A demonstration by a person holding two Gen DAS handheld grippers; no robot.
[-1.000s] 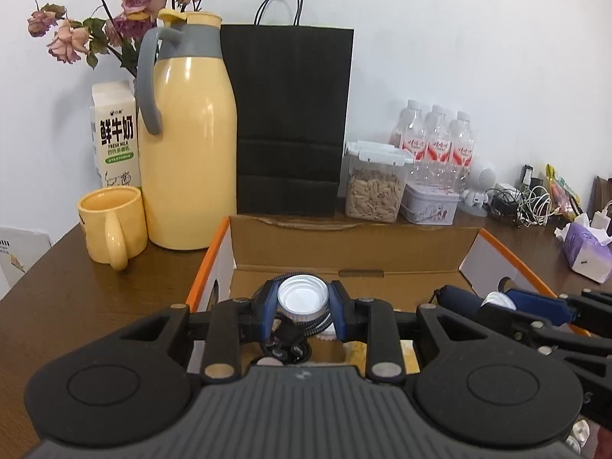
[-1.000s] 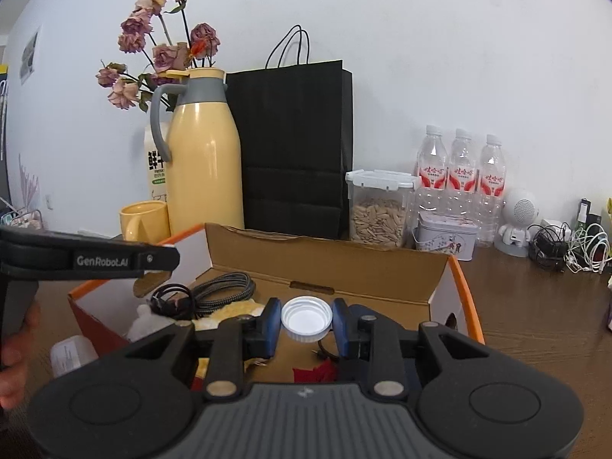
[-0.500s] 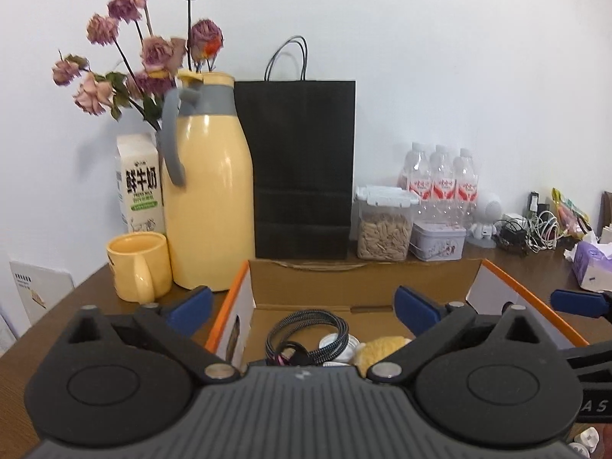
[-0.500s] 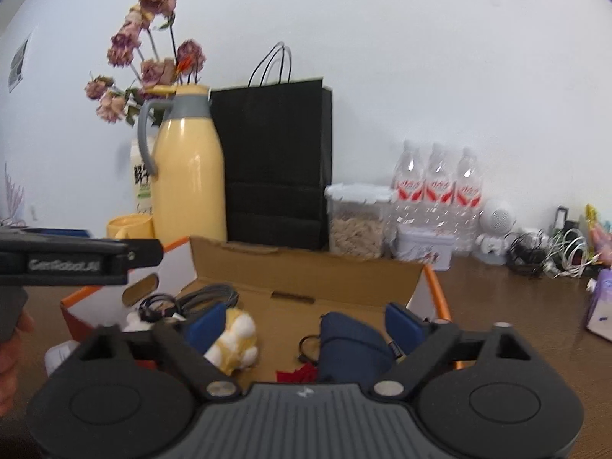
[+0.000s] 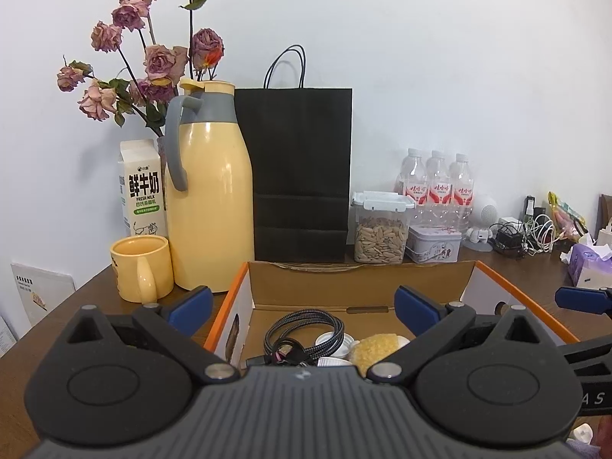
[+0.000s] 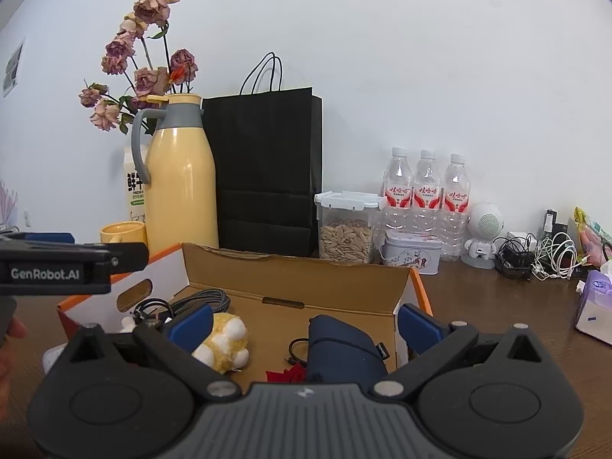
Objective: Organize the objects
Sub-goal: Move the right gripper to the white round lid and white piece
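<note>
Both the left gripper (image 5: 302, 302) and right gripper (image 6: 304, 323) are hovering over the cardboard box (image 5: 359, 287). Their fingers (image 5: 191, 304) have just been opening and are standing wide, grasping nothing.

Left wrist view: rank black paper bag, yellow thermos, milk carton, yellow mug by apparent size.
1. black paper bag
2. yellow thermos, close behind the bag
3. milk carton, partly hidden
4. yellow mug, nearer the camera, so unsure against the carton

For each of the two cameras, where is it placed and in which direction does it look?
Left wrist: on the left tool, facing the cardboard box and the wall; its open blue fingers show, and the right tool's tip at the right edge.
Right wrist: on the right tool, facing the same box from further right; the left tool and part of a hand show at left.
Shared: box, yellow jug, black bag.
</note>
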